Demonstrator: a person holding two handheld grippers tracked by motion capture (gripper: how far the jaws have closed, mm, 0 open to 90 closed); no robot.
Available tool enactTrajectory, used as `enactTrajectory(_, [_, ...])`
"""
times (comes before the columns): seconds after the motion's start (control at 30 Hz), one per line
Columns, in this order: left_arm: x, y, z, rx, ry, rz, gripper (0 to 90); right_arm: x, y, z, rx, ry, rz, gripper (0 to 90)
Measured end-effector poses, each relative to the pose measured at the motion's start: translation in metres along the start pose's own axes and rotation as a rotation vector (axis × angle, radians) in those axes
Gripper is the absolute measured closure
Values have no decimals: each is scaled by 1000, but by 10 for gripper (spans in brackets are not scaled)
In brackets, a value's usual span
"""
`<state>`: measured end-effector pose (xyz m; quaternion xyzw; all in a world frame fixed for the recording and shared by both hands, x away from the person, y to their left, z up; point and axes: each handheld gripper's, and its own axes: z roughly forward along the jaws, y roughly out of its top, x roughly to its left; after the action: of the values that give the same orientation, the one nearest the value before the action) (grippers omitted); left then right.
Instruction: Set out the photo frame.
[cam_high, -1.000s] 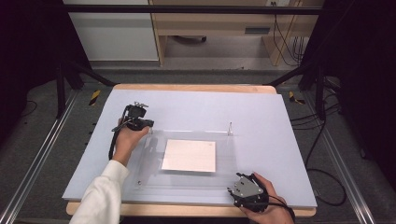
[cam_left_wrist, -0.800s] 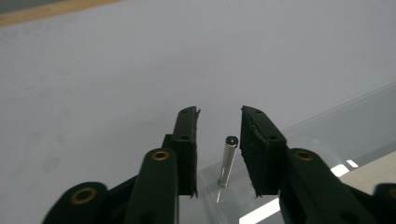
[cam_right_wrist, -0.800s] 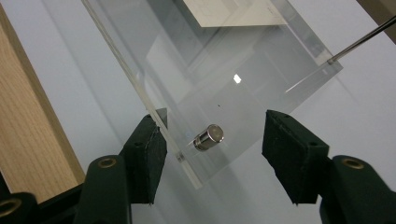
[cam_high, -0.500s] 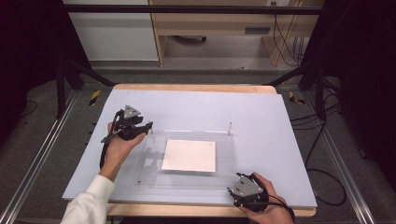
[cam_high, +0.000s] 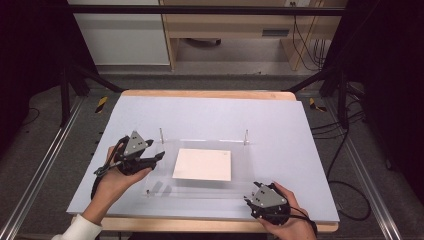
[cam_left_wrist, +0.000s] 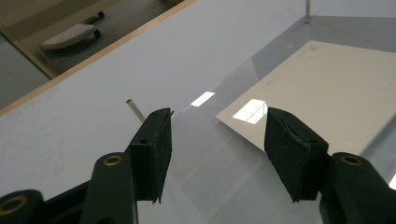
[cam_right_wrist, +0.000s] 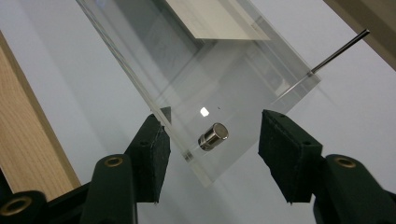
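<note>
Acrylic plate (cam_right_wrist: 219, 88) corner btwn right gripper (cam_right_wrist: 212, 144) fingers (cam_right_wrist: 154, 154), untouched

We record: clear acrylic plate (cam_high: 200, 170) — cream-white sheet (cam_high: 202, 164) on it, silver cap (cam_right_wrist: 214, 136); pale blue-grey surface (cam_high: 210, 115) — black tongs (cam_left_wrist: 217, 154).

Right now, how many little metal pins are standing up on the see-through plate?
2 thin pins stand at the plate's far edge: the left pin and the right pin. A short metal stud sits at a near corner by the right claw; more may be hidden.
</note>
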<state>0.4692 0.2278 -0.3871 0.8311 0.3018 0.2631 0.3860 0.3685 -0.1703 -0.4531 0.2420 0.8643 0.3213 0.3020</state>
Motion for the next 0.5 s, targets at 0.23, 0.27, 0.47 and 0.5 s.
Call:
enactTrajectory(0.23, [-18,2,-15,-19,-53,80,330,-4,4,-2,1,6,14,446])
enactTrajectory(0.27, [-21,2,-17,-24,-56,85,321,-5,5,-3,4,5,19,448])
enactTrajectory(0.47, [-32,0,-22,-28,-84,129,263,-11,11,-7,-2,18,44,453])
enactTrajectory(0.5, [-34,-1,-22,-34,-90,133,258,-12,11,-7,0,21,49,453])
